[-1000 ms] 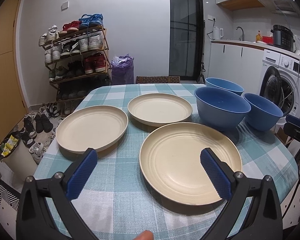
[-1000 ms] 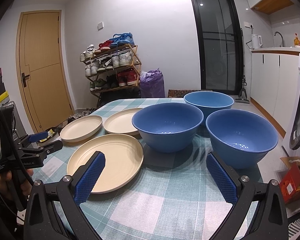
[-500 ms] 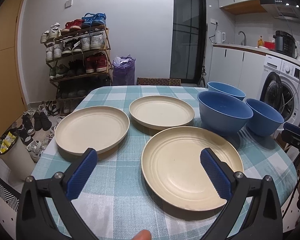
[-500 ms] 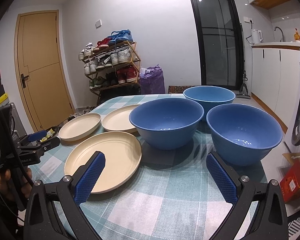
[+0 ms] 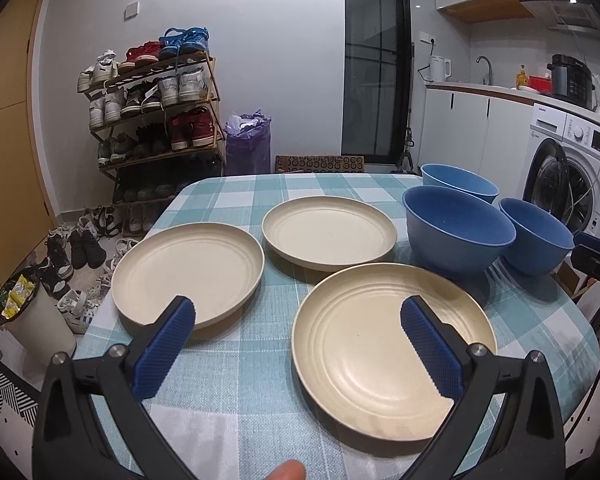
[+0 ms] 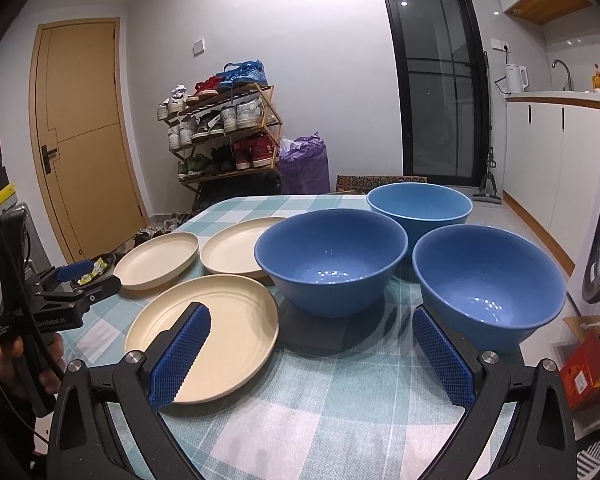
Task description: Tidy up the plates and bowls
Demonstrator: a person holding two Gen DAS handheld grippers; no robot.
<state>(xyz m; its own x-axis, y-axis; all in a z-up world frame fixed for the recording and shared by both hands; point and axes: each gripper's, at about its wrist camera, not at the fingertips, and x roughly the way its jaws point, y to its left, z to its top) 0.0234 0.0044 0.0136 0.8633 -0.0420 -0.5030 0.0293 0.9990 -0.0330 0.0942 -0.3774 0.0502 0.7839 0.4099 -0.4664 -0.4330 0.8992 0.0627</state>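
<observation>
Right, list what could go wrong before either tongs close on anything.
1. The near plate lies flat on the cloth; the open left tongs may snag fabric trying to get under its rim.
2. The three bowls crowd together; the open right tongs could knock a neighbour, and the right bowl seems near the edge.

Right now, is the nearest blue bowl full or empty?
Empty. The nearest blue bowl shows only its bare glossy inside with light reflections.

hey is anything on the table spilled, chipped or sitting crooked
Nothing stands out. The three cream plates lie flat and apart, the three blue bowls stand upright and empty, and the checked tablecloth looks clean.
</observation>
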